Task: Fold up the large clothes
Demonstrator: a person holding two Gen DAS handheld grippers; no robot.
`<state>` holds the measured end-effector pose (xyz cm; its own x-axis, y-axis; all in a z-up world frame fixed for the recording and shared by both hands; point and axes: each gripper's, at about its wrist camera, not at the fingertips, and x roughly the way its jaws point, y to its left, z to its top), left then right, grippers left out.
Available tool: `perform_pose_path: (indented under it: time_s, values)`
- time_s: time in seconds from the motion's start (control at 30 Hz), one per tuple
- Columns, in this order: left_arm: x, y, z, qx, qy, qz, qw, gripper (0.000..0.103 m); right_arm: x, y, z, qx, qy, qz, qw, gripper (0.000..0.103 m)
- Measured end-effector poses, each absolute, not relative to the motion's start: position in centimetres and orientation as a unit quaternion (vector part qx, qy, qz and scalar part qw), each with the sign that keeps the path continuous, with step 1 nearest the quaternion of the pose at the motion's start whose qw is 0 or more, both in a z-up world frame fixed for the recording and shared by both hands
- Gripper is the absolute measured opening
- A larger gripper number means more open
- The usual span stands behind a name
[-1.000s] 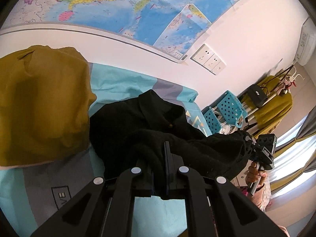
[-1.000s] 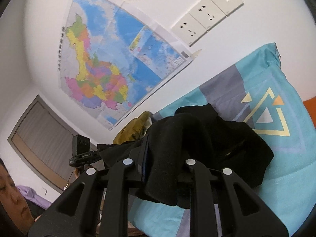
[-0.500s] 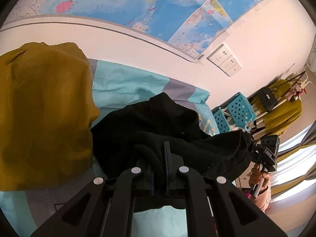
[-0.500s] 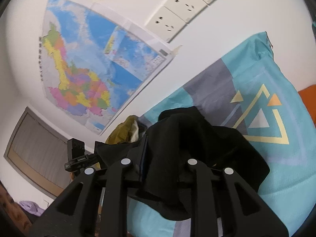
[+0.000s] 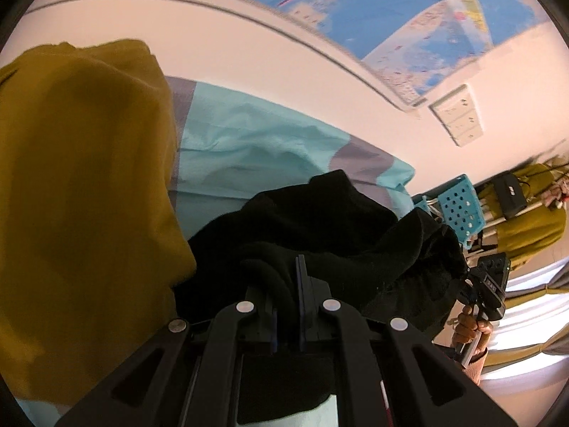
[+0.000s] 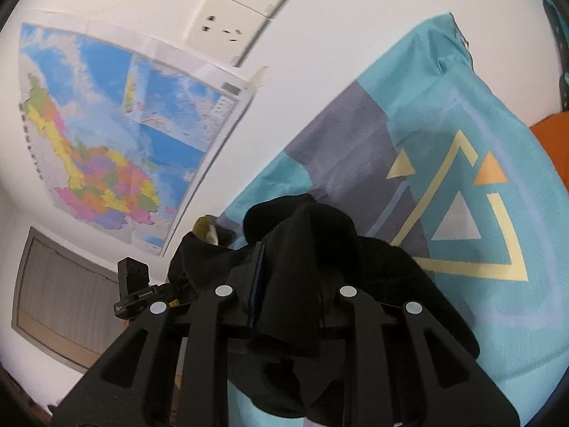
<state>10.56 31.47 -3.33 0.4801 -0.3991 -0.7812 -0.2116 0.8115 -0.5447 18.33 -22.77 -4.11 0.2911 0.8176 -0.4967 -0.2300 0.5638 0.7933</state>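
Observation:
A large black garment (image 5: 320,213) lies bunched over the teal and grey bedsheet (image 5: 249,142), stretched between both grippers. My left gripper (image 5: 284,284) is shut on a thick fold of it near the bottom of the left wrist view. The right gripper (image 6: 291,259) is shut on another bunch of the black garment (image 6: 391,277), which drapes over its fingers and hides the tips. Each gripper shows in the other's view: the right one (image 5: 487,284) held by a hand, the left one (image 6: 135,291) at the garment's far end.
A mustard-yellow garment (image 5: 81,195) is heaped on the bed to the left. A wall with a map (image 6: 106,142) and sockets (image 6: 231,17) runs behind the bed. A blue perforated basket (image 5: 458,210) and a clothes rack (image 5: 526,220) stand past the bed's end. Something orange (image 6: 551,135) lies at the sheet's edge.
Both grippers have sunk and moved toward the wall with the black garment, which now sits closer to the sheet. Both views have rolled a little. The grips are unchanged.

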Motion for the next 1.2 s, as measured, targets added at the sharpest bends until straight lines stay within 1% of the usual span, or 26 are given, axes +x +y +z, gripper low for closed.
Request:
perform_pose_path:
  time_s: [0.03, 0.07, 0.17, 0.27, 0.33, 0.4, 0.5, 0.57, 0.63, 0.67, 0.7, 0.8, 0.87, 0.9, 0.93, 0.97, 1.03, 1.13, 1.2]
  values:
    - [11.0, 31.6, -3.8, -0.304, 0.511, -0.055, 0.802, 0.007, 18.8, -22.6, -4.5, 0.308, 0.484, 0.348, 0.742, 0.024]
    - [11.3, 31.7, -4.1, -0.305, 0.513, -0.054, 0.8, 0.007, 19.0, -22.5, -4.7, 0.312, 0.485, 0.346, 0.74, 0.029]
    - [12.4, 32.2, -5.2, -0.313, 0.524, -0.045, 0.791, 0.007, 19.4, -22.8, -5.0, 0.323, 0.48, 0.325, 0.748, 0.068]
    - [13.2, 32.4, -6.1, -0.32, 0.531, -0.041, 0.784, 0.008, 18.7, -23.1, -3.7, 0.318, 0.456, 0.338, 0.759, 0.068]
    - [13.6, 32.5, -6.6, -0.325, 0.534, -0.039, 0.78, 0.009, 17.3, -22.8, -2.0, 0.287, 0.431, 0.367, 0.773, 0.068]
    - [13.8, 32.6, -6.9, -0.33, 0.537, -0.038, 0.775, 0.009, 15.5, -21.8, -0.4, 0.229, 0.405, 0.385, 0.797, 0.068]
    - [14.1, 32.8, -7.0, -0.337, 0.54, -0.038, 0.771, 0.009, 12.9, -17.7, 0.4, 0.09, 0.391, 0.392, 0.828, 0.068]
    - [14.1, 32.7, -6.9, -0.339, 0.539, -0.038, 0.77, 0.009, 12.5, -14.2, -0.9, -0.007, 0.401, 0.363, 0.841, 0.067]
    - [14.0, 32.7, -6.8, -0.344, 0.536, -0.043, 0.77, 0.012, 13.1, -11.9, -2.7, -0.062, 0.416, 0.331, 0.845, 0.065]
    - [13.9, 32.8, -6.7, -0.346, 0.534, -0.045, 0.77, 0.013, 13.6, -11.4, -3.9, -0.074, 0.429, 0.321, 0.841, 0.057]
    - [13.8, 32.8, -6.6, -0.347, 0.531, -0.047, 0.771, 0.015, 14.4, -10.9, -5.3, -0.084, 0.446, 0.308, 0.836, 0.04]
    - [13.3, 33.0, -6.1, -0.358, 0.525, -0.054, 0.77, 0.022, 15.5, -10.9, -7.1, -0.098, 0.456, 0.293, 0.835, 0.017]
    - [12.8, 33.0, -5.5, -0.362, 0.516, -0.058, 0.774, 0.029, 15.7, -11.6, -7.1, -0.086, 0.449, 0.298, 0.838, 0.01]
    - [12.4, 33.0, -4.9, -0.365, 0.507, -0.065, 0.778, 0.038, 15.7, -11.9, -6.9, -0.082, 0.443, 0.301, 0.841, 0.006]
    - [12.0, 33.0, -4.4, -0.366, 0.497, -0.071, 0.784, 0.045, 15.7, -12.3, -6.7, -0.073, 0.438, 0.301, 0.844, 0.005]
    - [11.4, 32.8, -3.4, -0.362, 0.479, -0.082, 0.795, 0.048, 15.8, -12.7, -6.3, -0.058, 0.433, 0.302, 0.847, 0.005]
    - [10.1, 32.4, -1.7, -0.357, 0.448, -0.106, 0.813, 0.059, 16.1, -13.3, -5.6, -0.036, 0.427, 0.299, 0.853, 0.004]
    - [8.9, 30.8, -0.3, -0.316, 0.431, -0.116, 0.837, 0.063, 16.8, -13.3, -5.8, -0.016, 0.432, 0.296, 0.852, 0.004]
    - [8.7, 27.8, -0.7, -0.246, 0.449, -0.115, 0.851, 0.063, 17.0, -12.8, -6.2, -0.026, 0.435, 0.291, 0.852, 0.004]
